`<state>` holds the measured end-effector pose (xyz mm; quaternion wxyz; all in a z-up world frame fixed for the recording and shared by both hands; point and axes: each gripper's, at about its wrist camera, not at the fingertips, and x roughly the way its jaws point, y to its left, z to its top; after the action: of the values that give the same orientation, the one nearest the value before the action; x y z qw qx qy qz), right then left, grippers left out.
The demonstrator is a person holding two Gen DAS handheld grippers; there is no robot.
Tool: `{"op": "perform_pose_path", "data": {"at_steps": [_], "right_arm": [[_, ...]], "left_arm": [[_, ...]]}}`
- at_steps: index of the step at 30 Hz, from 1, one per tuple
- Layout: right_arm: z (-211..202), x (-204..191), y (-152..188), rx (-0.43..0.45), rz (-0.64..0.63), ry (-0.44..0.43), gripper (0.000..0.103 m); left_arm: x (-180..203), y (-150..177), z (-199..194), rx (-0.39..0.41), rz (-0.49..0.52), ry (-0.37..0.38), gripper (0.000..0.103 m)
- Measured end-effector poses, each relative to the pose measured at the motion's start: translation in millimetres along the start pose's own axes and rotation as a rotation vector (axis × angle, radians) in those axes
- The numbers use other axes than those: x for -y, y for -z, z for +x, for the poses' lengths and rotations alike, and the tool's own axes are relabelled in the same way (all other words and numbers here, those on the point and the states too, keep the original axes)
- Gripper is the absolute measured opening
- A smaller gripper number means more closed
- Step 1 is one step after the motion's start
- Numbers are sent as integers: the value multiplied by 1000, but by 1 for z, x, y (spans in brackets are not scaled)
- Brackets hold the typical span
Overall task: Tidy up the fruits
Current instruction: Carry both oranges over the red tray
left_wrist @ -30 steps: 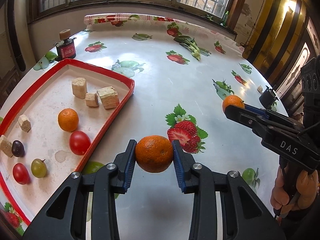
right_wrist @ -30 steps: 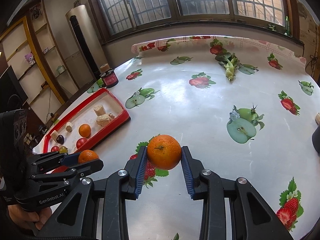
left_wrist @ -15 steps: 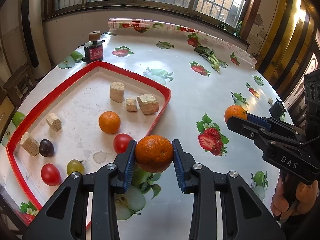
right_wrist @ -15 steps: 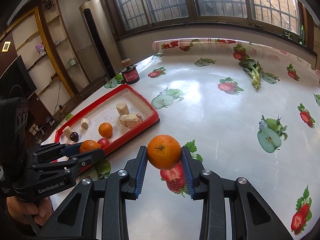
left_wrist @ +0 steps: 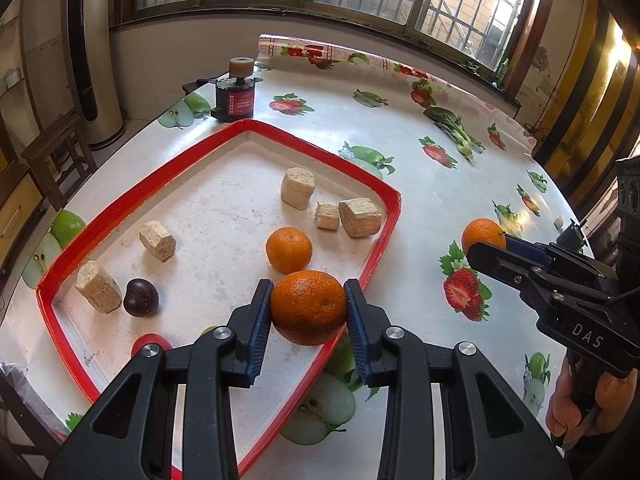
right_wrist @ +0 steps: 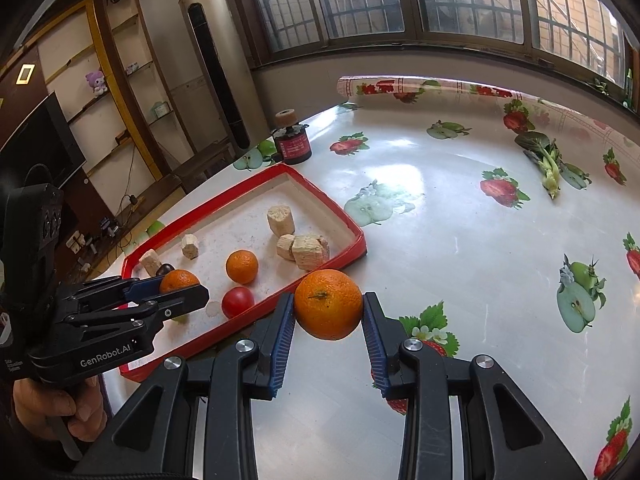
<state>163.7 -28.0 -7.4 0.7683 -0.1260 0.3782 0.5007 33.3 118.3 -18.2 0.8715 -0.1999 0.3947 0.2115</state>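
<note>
Left gripper [left_wrist: 308,312] clamps an orange [left_wrist: 309,306] squarely between its blue pads, hovering over the red tray's [left_wrist: 382,236] near rim, just this side of the loose orange [left_wrist: 289,249] lying inside. Right gripper [right_wrist: 329,312] grips a second orange [right_wrist: 328,304] above the tablecloth [right_wrist: 452,240], just outside that rim. Best lower the left one onto bare tray floor, probably clear of the red tomato [right_wrist: 238,301], and release gently so nothing rolls.

- Bench [right_wrist: 460,240]: glossy white oilcloth with printed strawberries and apples.
- Red-rimmed rectangular tray [left_wrist: 384,236] on its left part.
- Small dark red-labelled jar [left_wrist: 235,98] just beyond the tray.
- Leafy green vegetable [right_wrist: 546,158] near the far edge.
</note>
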Motion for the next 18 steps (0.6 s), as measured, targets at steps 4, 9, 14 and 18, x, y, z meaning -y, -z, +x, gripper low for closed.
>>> {"op": "perform_pose_path", "data": {"at_steps": [4, 9, 14, 18], "right_arm": [[7, -5, -4, -5, -9, -10, 35], [14, -10, -8, -11, -17, -19, 34], [19, -16, -10, -14, -28, -29, 34], [25, -22, -12, -19, -36, -39, 34]], "left_arm": [[-7, -2, 0, 0, -11, -6, 33], [-17, -5, 1, -1, -25, -15, 33], [-30, -9, 1, -1, -42, -23, 33], [-41, -18, 2, 2, -56, -33, 33]]}}
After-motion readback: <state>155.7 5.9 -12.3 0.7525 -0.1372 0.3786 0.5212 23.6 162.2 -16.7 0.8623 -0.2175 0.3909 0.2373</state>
